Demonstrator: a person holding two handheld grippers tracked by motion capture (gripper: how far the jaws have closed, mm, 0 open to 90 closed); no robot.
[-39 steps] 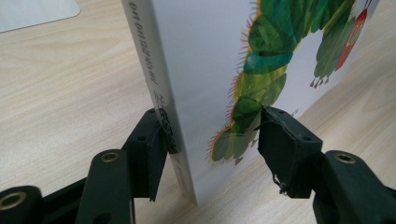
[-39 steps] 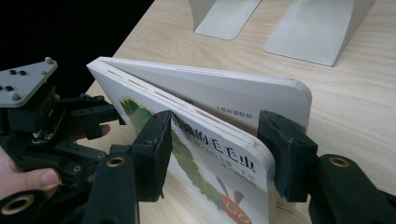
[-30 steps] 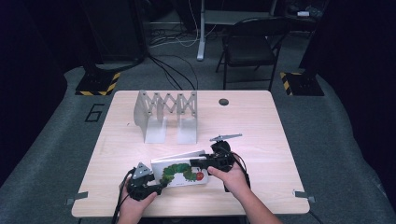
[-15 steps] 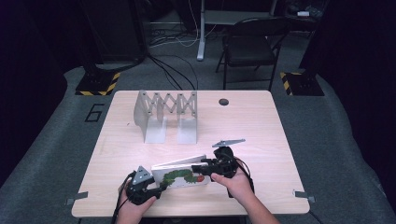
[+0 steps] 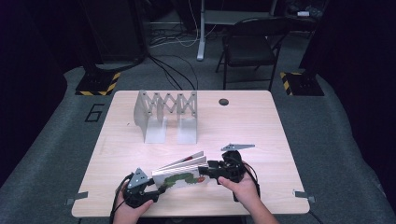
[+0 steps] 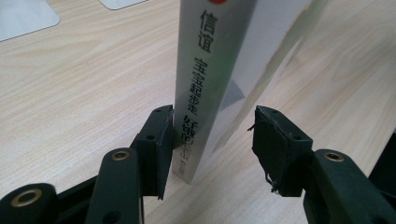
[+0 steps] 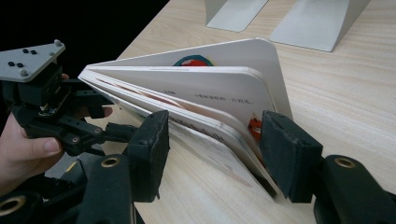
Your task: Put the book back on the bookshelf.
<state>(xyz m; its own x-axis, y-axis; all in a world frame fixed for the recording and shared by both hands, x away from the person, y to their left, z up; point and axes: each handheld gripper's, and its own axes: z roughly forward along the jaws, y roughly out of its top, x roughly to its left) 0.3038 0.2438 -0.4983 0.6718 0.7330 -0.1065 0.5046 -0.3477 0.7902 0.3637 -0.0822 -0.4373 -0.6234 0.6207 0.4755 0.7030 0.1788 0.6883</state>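
A board book (image 5: 180, 175) with a green caterpillar on its cover stands tilted on its lower edge near the table's front, its pages fanned apart. My left gripper (image 5: 148, 190) is shut on the spine end. In the left gripper view one pad presses the printed spine (image 6: 198, 70) and the other jaw's tip meets the flared cover. My right gripper (image 5: 211, 171) is shut on the book's other end. In the right gripper view its jaws (image 7: 212, 149) clasp the fanned pages (image 7: 210, 88), and the left gripper (image 7: 70, 121) shows beyond in a hand.
A grey metal accordion book stand (image 5: 166, 114) sits at the table's back left. A dark round cap (image 5: 223, 101) lies near the far edge. The wooden table (image 5: 280, 140) is bare on the right. A folding chair (image 5: 250, 46) stands behind it.
The book lay nearly flat a second ago; now it is tipped up on its edge with pages fanned. The right gripper has shifted slightly toward the front edge with it.
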